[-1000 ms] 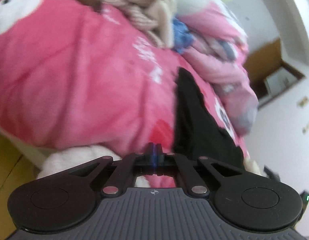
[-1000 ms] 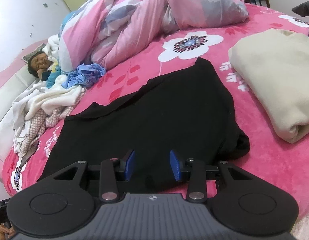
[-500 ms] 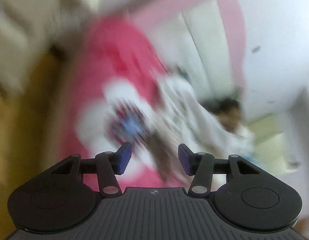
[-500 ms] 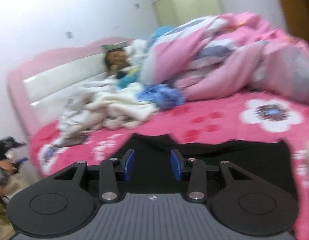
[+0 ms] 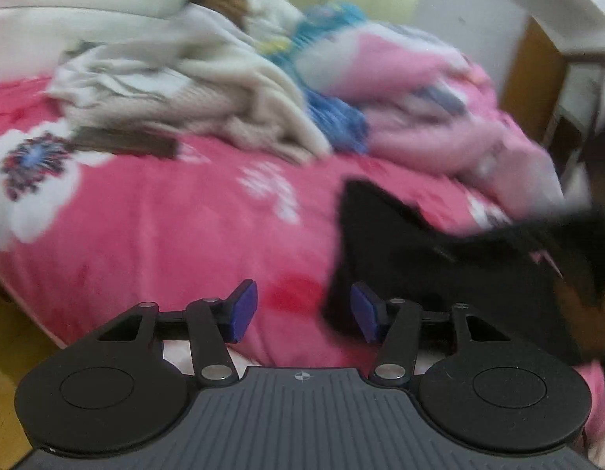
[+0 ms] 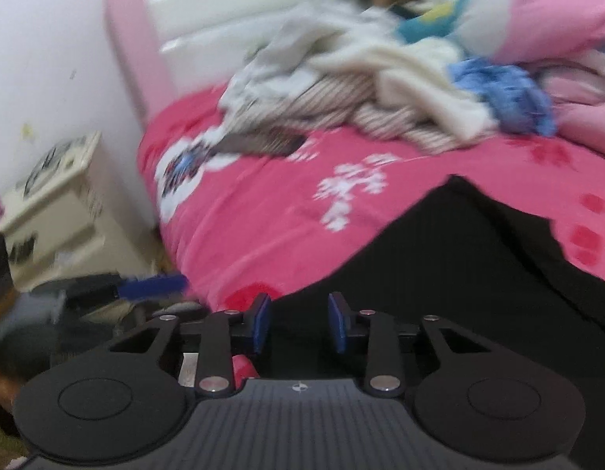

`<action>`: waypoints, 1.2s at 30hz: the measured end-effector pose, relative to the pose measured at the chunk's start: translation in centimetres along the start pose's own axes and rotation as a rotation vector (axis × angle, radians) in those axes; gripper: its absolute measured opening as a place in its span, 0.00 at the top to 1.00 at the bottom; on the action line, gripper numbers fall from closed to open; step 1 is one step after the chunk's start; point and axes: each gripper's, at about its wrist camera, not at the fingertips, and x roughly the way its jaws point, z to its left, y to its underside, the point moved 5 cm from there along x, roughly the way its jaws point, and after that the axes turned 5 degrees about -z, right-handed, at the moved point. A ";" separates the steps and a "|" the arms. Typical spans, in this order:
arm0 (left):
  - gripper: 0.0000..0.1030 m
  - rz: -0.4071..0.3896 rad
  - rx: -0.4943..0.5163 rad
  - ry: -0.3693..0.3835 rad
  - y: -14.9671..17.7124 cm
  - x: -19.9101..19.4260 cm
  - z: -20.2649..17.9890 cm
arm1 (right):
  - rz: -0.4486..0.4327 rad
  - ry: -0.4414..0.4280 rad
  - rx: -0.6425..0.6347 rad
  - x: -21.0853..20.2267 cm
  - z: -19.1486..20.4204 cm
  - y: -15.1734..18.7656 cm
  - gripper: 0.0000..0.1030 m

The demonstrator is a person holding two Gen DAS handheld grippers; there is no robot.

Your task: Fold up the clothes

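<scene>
Right gripper (image 6: 298,323) closing over black garment's (image 6: 479,274) near edge | left gripper (image 5: 298,313) now parted, empty, released | regrasp begins next fold

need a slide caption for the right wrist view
Right gripper, jaws closing, over the edge of a black garment on the pink floral bedspread.

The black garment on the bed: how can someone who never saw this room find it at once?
Look at the bright pink flowered bedspread. At its near edge, in front of the heap of pale clothes, the black garment lies spread flat. It is the only plain black cloth; the neighbours are white, striped, blue or pink.
</scene>
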 end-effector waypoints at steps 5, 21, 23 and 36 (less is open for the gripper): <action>0.53 0.030 0.055 0.040 2.2 0.7 -1.5 | 0.061 0.074 -0.063 5.1 -1.8 -0.1 0.73; 0.54 0.015 -0.130 0.168 0.5 3.3 0.8 | -0.115 0.069 0.188 -2.9 -5.1 1.1 0.72; 0.54 -0.002 -0.150 0.177 -0.3 3.7 0.7 | -0.127 0.124 0.270 -3.9 -7.0 2.0 0.72; 0.60 0.082 0.046 0.169 -0.1 7.9 -4.5 | -0.042 0.234 0.379 1.2 -16.8 1.2 0.73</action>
